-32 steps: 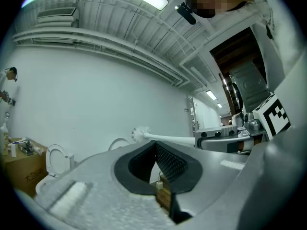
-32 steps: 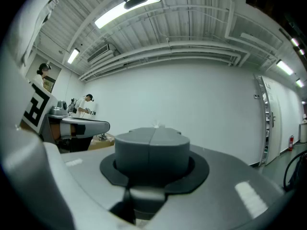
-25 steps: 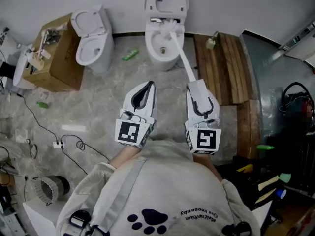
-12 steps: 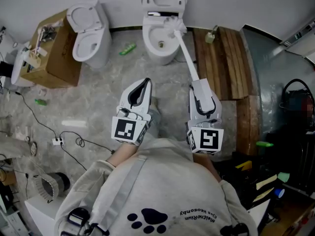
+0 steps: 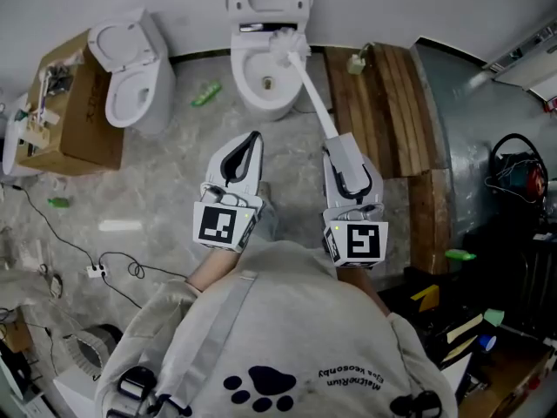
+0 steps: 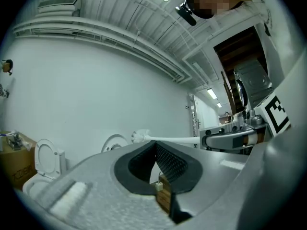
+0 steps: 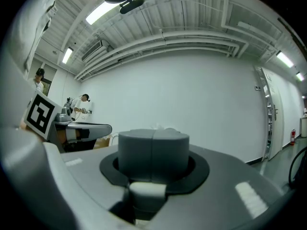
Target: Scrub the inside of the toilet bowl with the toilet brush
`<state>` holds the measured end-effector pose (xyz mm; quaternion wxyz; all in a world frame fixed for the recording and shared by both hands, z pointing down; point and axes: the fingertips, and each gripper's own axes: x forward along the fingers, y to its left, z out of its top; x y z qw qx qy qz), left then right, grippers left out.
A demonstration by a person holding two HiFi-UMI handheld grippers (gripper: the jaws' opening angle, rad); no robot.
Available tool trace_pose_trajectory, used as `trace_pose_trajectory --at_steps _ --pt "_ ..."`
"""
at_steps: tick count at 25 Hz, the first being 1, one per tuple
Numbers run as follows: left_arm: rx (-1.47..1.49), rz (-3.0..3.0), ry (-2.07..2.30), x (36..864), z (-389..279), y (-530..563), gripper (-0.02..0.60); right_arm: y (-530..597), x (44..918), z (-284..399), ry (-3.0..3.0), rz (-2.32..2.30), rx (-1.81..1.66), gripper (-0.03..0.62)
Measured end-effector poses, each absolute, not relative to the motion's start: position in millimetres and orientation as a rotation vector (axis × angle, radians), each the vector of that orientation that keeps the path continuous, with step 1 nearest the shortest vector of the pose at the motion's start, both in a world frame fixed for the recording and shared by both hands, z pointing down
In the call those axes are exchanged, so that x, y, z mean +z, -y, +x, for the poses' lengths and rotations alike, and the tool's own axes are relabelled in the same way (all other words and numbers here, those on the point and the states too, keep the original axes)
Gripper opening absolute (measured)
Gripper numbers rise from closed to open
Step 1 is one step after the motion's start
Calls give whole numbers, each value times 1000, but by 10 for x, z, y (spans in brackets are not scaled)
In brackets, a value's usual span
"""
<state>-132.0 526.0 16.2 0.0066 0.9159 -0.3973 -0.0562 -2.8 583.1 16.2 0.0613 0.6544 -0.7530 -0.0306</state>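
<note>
Head view had the right gripper [image 5: 340, 144] clamped on the end of the brush [image 5: 312, 94] handle, jaws pinched tight around it. The white handle ran up and to the left from there, and the bristle head sat at the back of the toilet [image 5: 241, 81] bowl, over the right side of the rim, just under the raised seat. Couldn't tell whether the bristles were actually touching the porcelain.

Right gripper view backed that up: both jaws of the right gripper [image 7: 153, 150] were pressed together around the handle, with a bit of white bristle poking out above them.

The left gripper [image 5: 254, 136] hung beside the right one, over the floor in front of the bowl. In the left gripper view its jaws [image 6: 154, 143] were pressed together with nothing between them, and the brush [image 6: 168, 139] crossed behind them.

Other stuff around: a second toilet [image 5: 130, 68] off to the left with a cardboard box [image 5: 74, 116] next to it, a small green thing [image 5: 206, 94] on the floor between the two toilets, wooden planks [image 5: 383, 111] right of the bowl, and cables [image 5: 113, 264] on the floor at the left.
</note>
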Motion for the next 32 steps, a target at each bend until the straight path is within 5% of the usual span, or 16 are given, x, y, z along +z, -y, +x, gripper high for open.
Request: trace_pose_trajectory --at_steps 11,32 --pt "-130 2902 1095 240 -1117 -3796 -6 -4514 160 116 2212 2027 -80 149" --pt "-113 2886 1112 540 -1022 -2778 -6 -3348 426 272 2246 1974 -28 149"
